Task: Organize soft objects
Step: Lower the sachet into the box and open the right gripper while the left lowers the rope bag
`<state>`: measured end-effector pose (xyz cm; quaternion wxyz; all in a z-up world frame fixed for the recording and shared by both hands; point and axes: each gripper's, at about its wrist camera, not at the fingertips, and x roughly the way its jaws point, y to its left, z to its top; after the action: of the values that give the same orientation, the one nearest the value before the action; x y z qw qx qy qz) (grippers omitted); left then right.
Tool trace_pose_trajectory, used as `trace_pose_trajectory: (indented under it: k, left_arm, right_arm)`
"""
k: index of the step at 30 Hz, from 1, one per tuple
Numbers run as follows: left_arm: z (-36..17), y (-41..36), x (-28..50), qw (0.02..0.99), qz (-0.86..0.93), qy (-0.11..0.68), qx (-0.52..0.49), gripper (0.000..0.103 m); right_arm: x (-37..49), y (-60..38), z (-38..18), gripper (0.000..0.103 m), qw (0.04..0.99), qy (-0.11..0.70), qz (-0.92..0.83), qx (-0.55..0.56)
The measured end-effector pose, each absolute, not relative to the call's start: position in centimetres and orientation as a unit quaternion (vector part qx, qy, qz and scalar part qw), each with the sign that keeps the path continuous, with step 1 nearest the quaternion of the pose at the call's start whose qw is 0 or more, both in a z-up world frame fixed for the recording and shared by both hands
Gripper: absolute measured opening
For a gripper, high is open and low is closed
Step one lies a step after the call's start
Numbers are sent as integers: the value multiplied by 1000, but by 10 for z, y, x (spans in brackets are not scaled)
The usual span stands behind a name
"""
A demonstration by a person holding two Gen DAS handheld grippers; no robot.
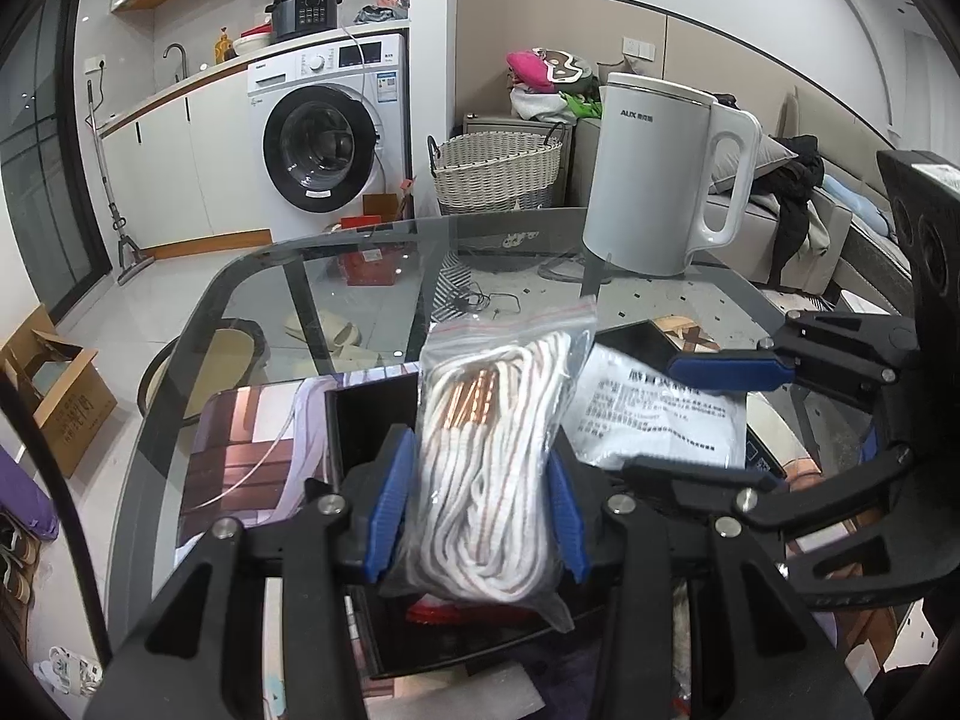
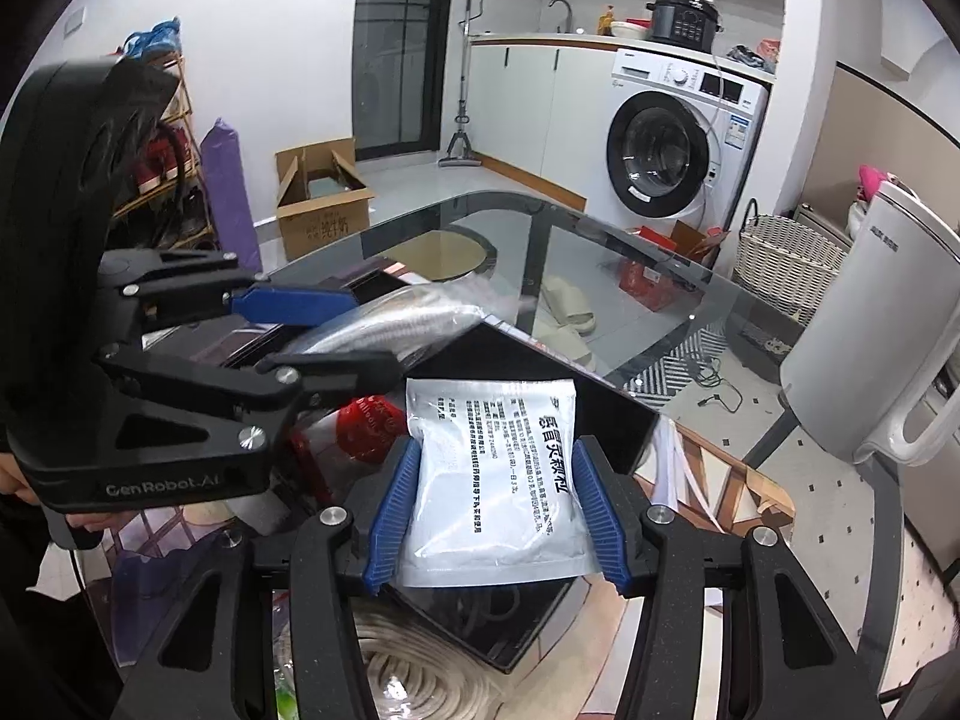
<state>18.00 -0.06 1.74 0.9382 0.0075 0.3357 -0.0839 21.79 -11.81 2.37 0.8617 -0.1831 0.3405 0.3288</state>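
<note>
The left gripper (image 1: 477, 510) is closed on a clear zip bag of white rope (image 1: 489, 456); both blue fingers (image 1: 387, 516) are pressed against the bag's sides, and the bag is held above the glass worktop (image 1: 336, 300). The right gripper (image 2: 498, 510) is closed on a white printed pouch (image 2: 495, 474), which is clamped between its fingers (image 2: 393, 516) over a black tray (image 2: 606, 414). The two gripped items are positioned just beside each other. A white kettle (image 1: 654, 180) is located at the worktop's far edge.
</note>
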Motion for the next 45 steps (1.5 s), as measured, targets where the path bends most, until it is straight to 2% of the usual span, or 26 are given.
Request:
trace_pose_trajectory:
  k: [7, 10, 11, 19, 23, 33, 35, 36, 37, 39, 41, 43, 45]
  left_arm:
    - [17, 2, 177, 939, -88, 332, 6, 42]
    - [18, 3, 176, 939, -88, 332, 2, 42]
    - [18, 3, 175, 939, -88, 332, 1, 42]
    - [19, 0, 171, 938, -95, 333, 6, 42]
    - [16, -8, 171, 935, -108, 337, 15, 42]
    - [19, -28, 159, 931, -128, 340, 45, 45]
    - [21, -23, 156, 930, -121, 345, 35, 52]
    - [23, -21, 154, 930, -118, 346, 28, 62]
    - [24, -18, 151, 931, -116, 344, 22, 66]
    - [28, -12, 144, 932, -115, 343, 10, 67]
    - [30, -6, 139, 933, -110, 341, 3, 73]
    - [35, 0, 129, 938, -99, 333, -1, 88]
    - [39, 4, 120, 941, -97, 324, -2, 88]
  right_arm:
    - [208, -122, 26, 56, 864, 337, 324, -188]
    - [212, -119, 24, 62, 864, 340, 318, -191]
    - [213, -116, 22, 67, 860, 346, 321, -193]
    - [206, -122, 24, 68, 863, 340, 327, -183]
    - [196, -137, 33, 75, 872, 328, 314, -182]
    - [184, -167, 41, 76, 885, 329, 287, -160]
    - [181, -170, 42, 76, 886, 330, 286, -156]
    - [179, -171, 43, 77, 886, 331, 285, -154]
    - [176, -173, 43, 79, 887, 331, 286, -150]
    - [172, -176, 44, 85, 887, 331, 288, -143]
    - [167, -178, 45, 88, 887, 333, 291, -133]
    - [165, -180, 46, 95, 885, 340, 293, -121]
    - [160, -183, 46, 100, 885, 343, 294, -112]
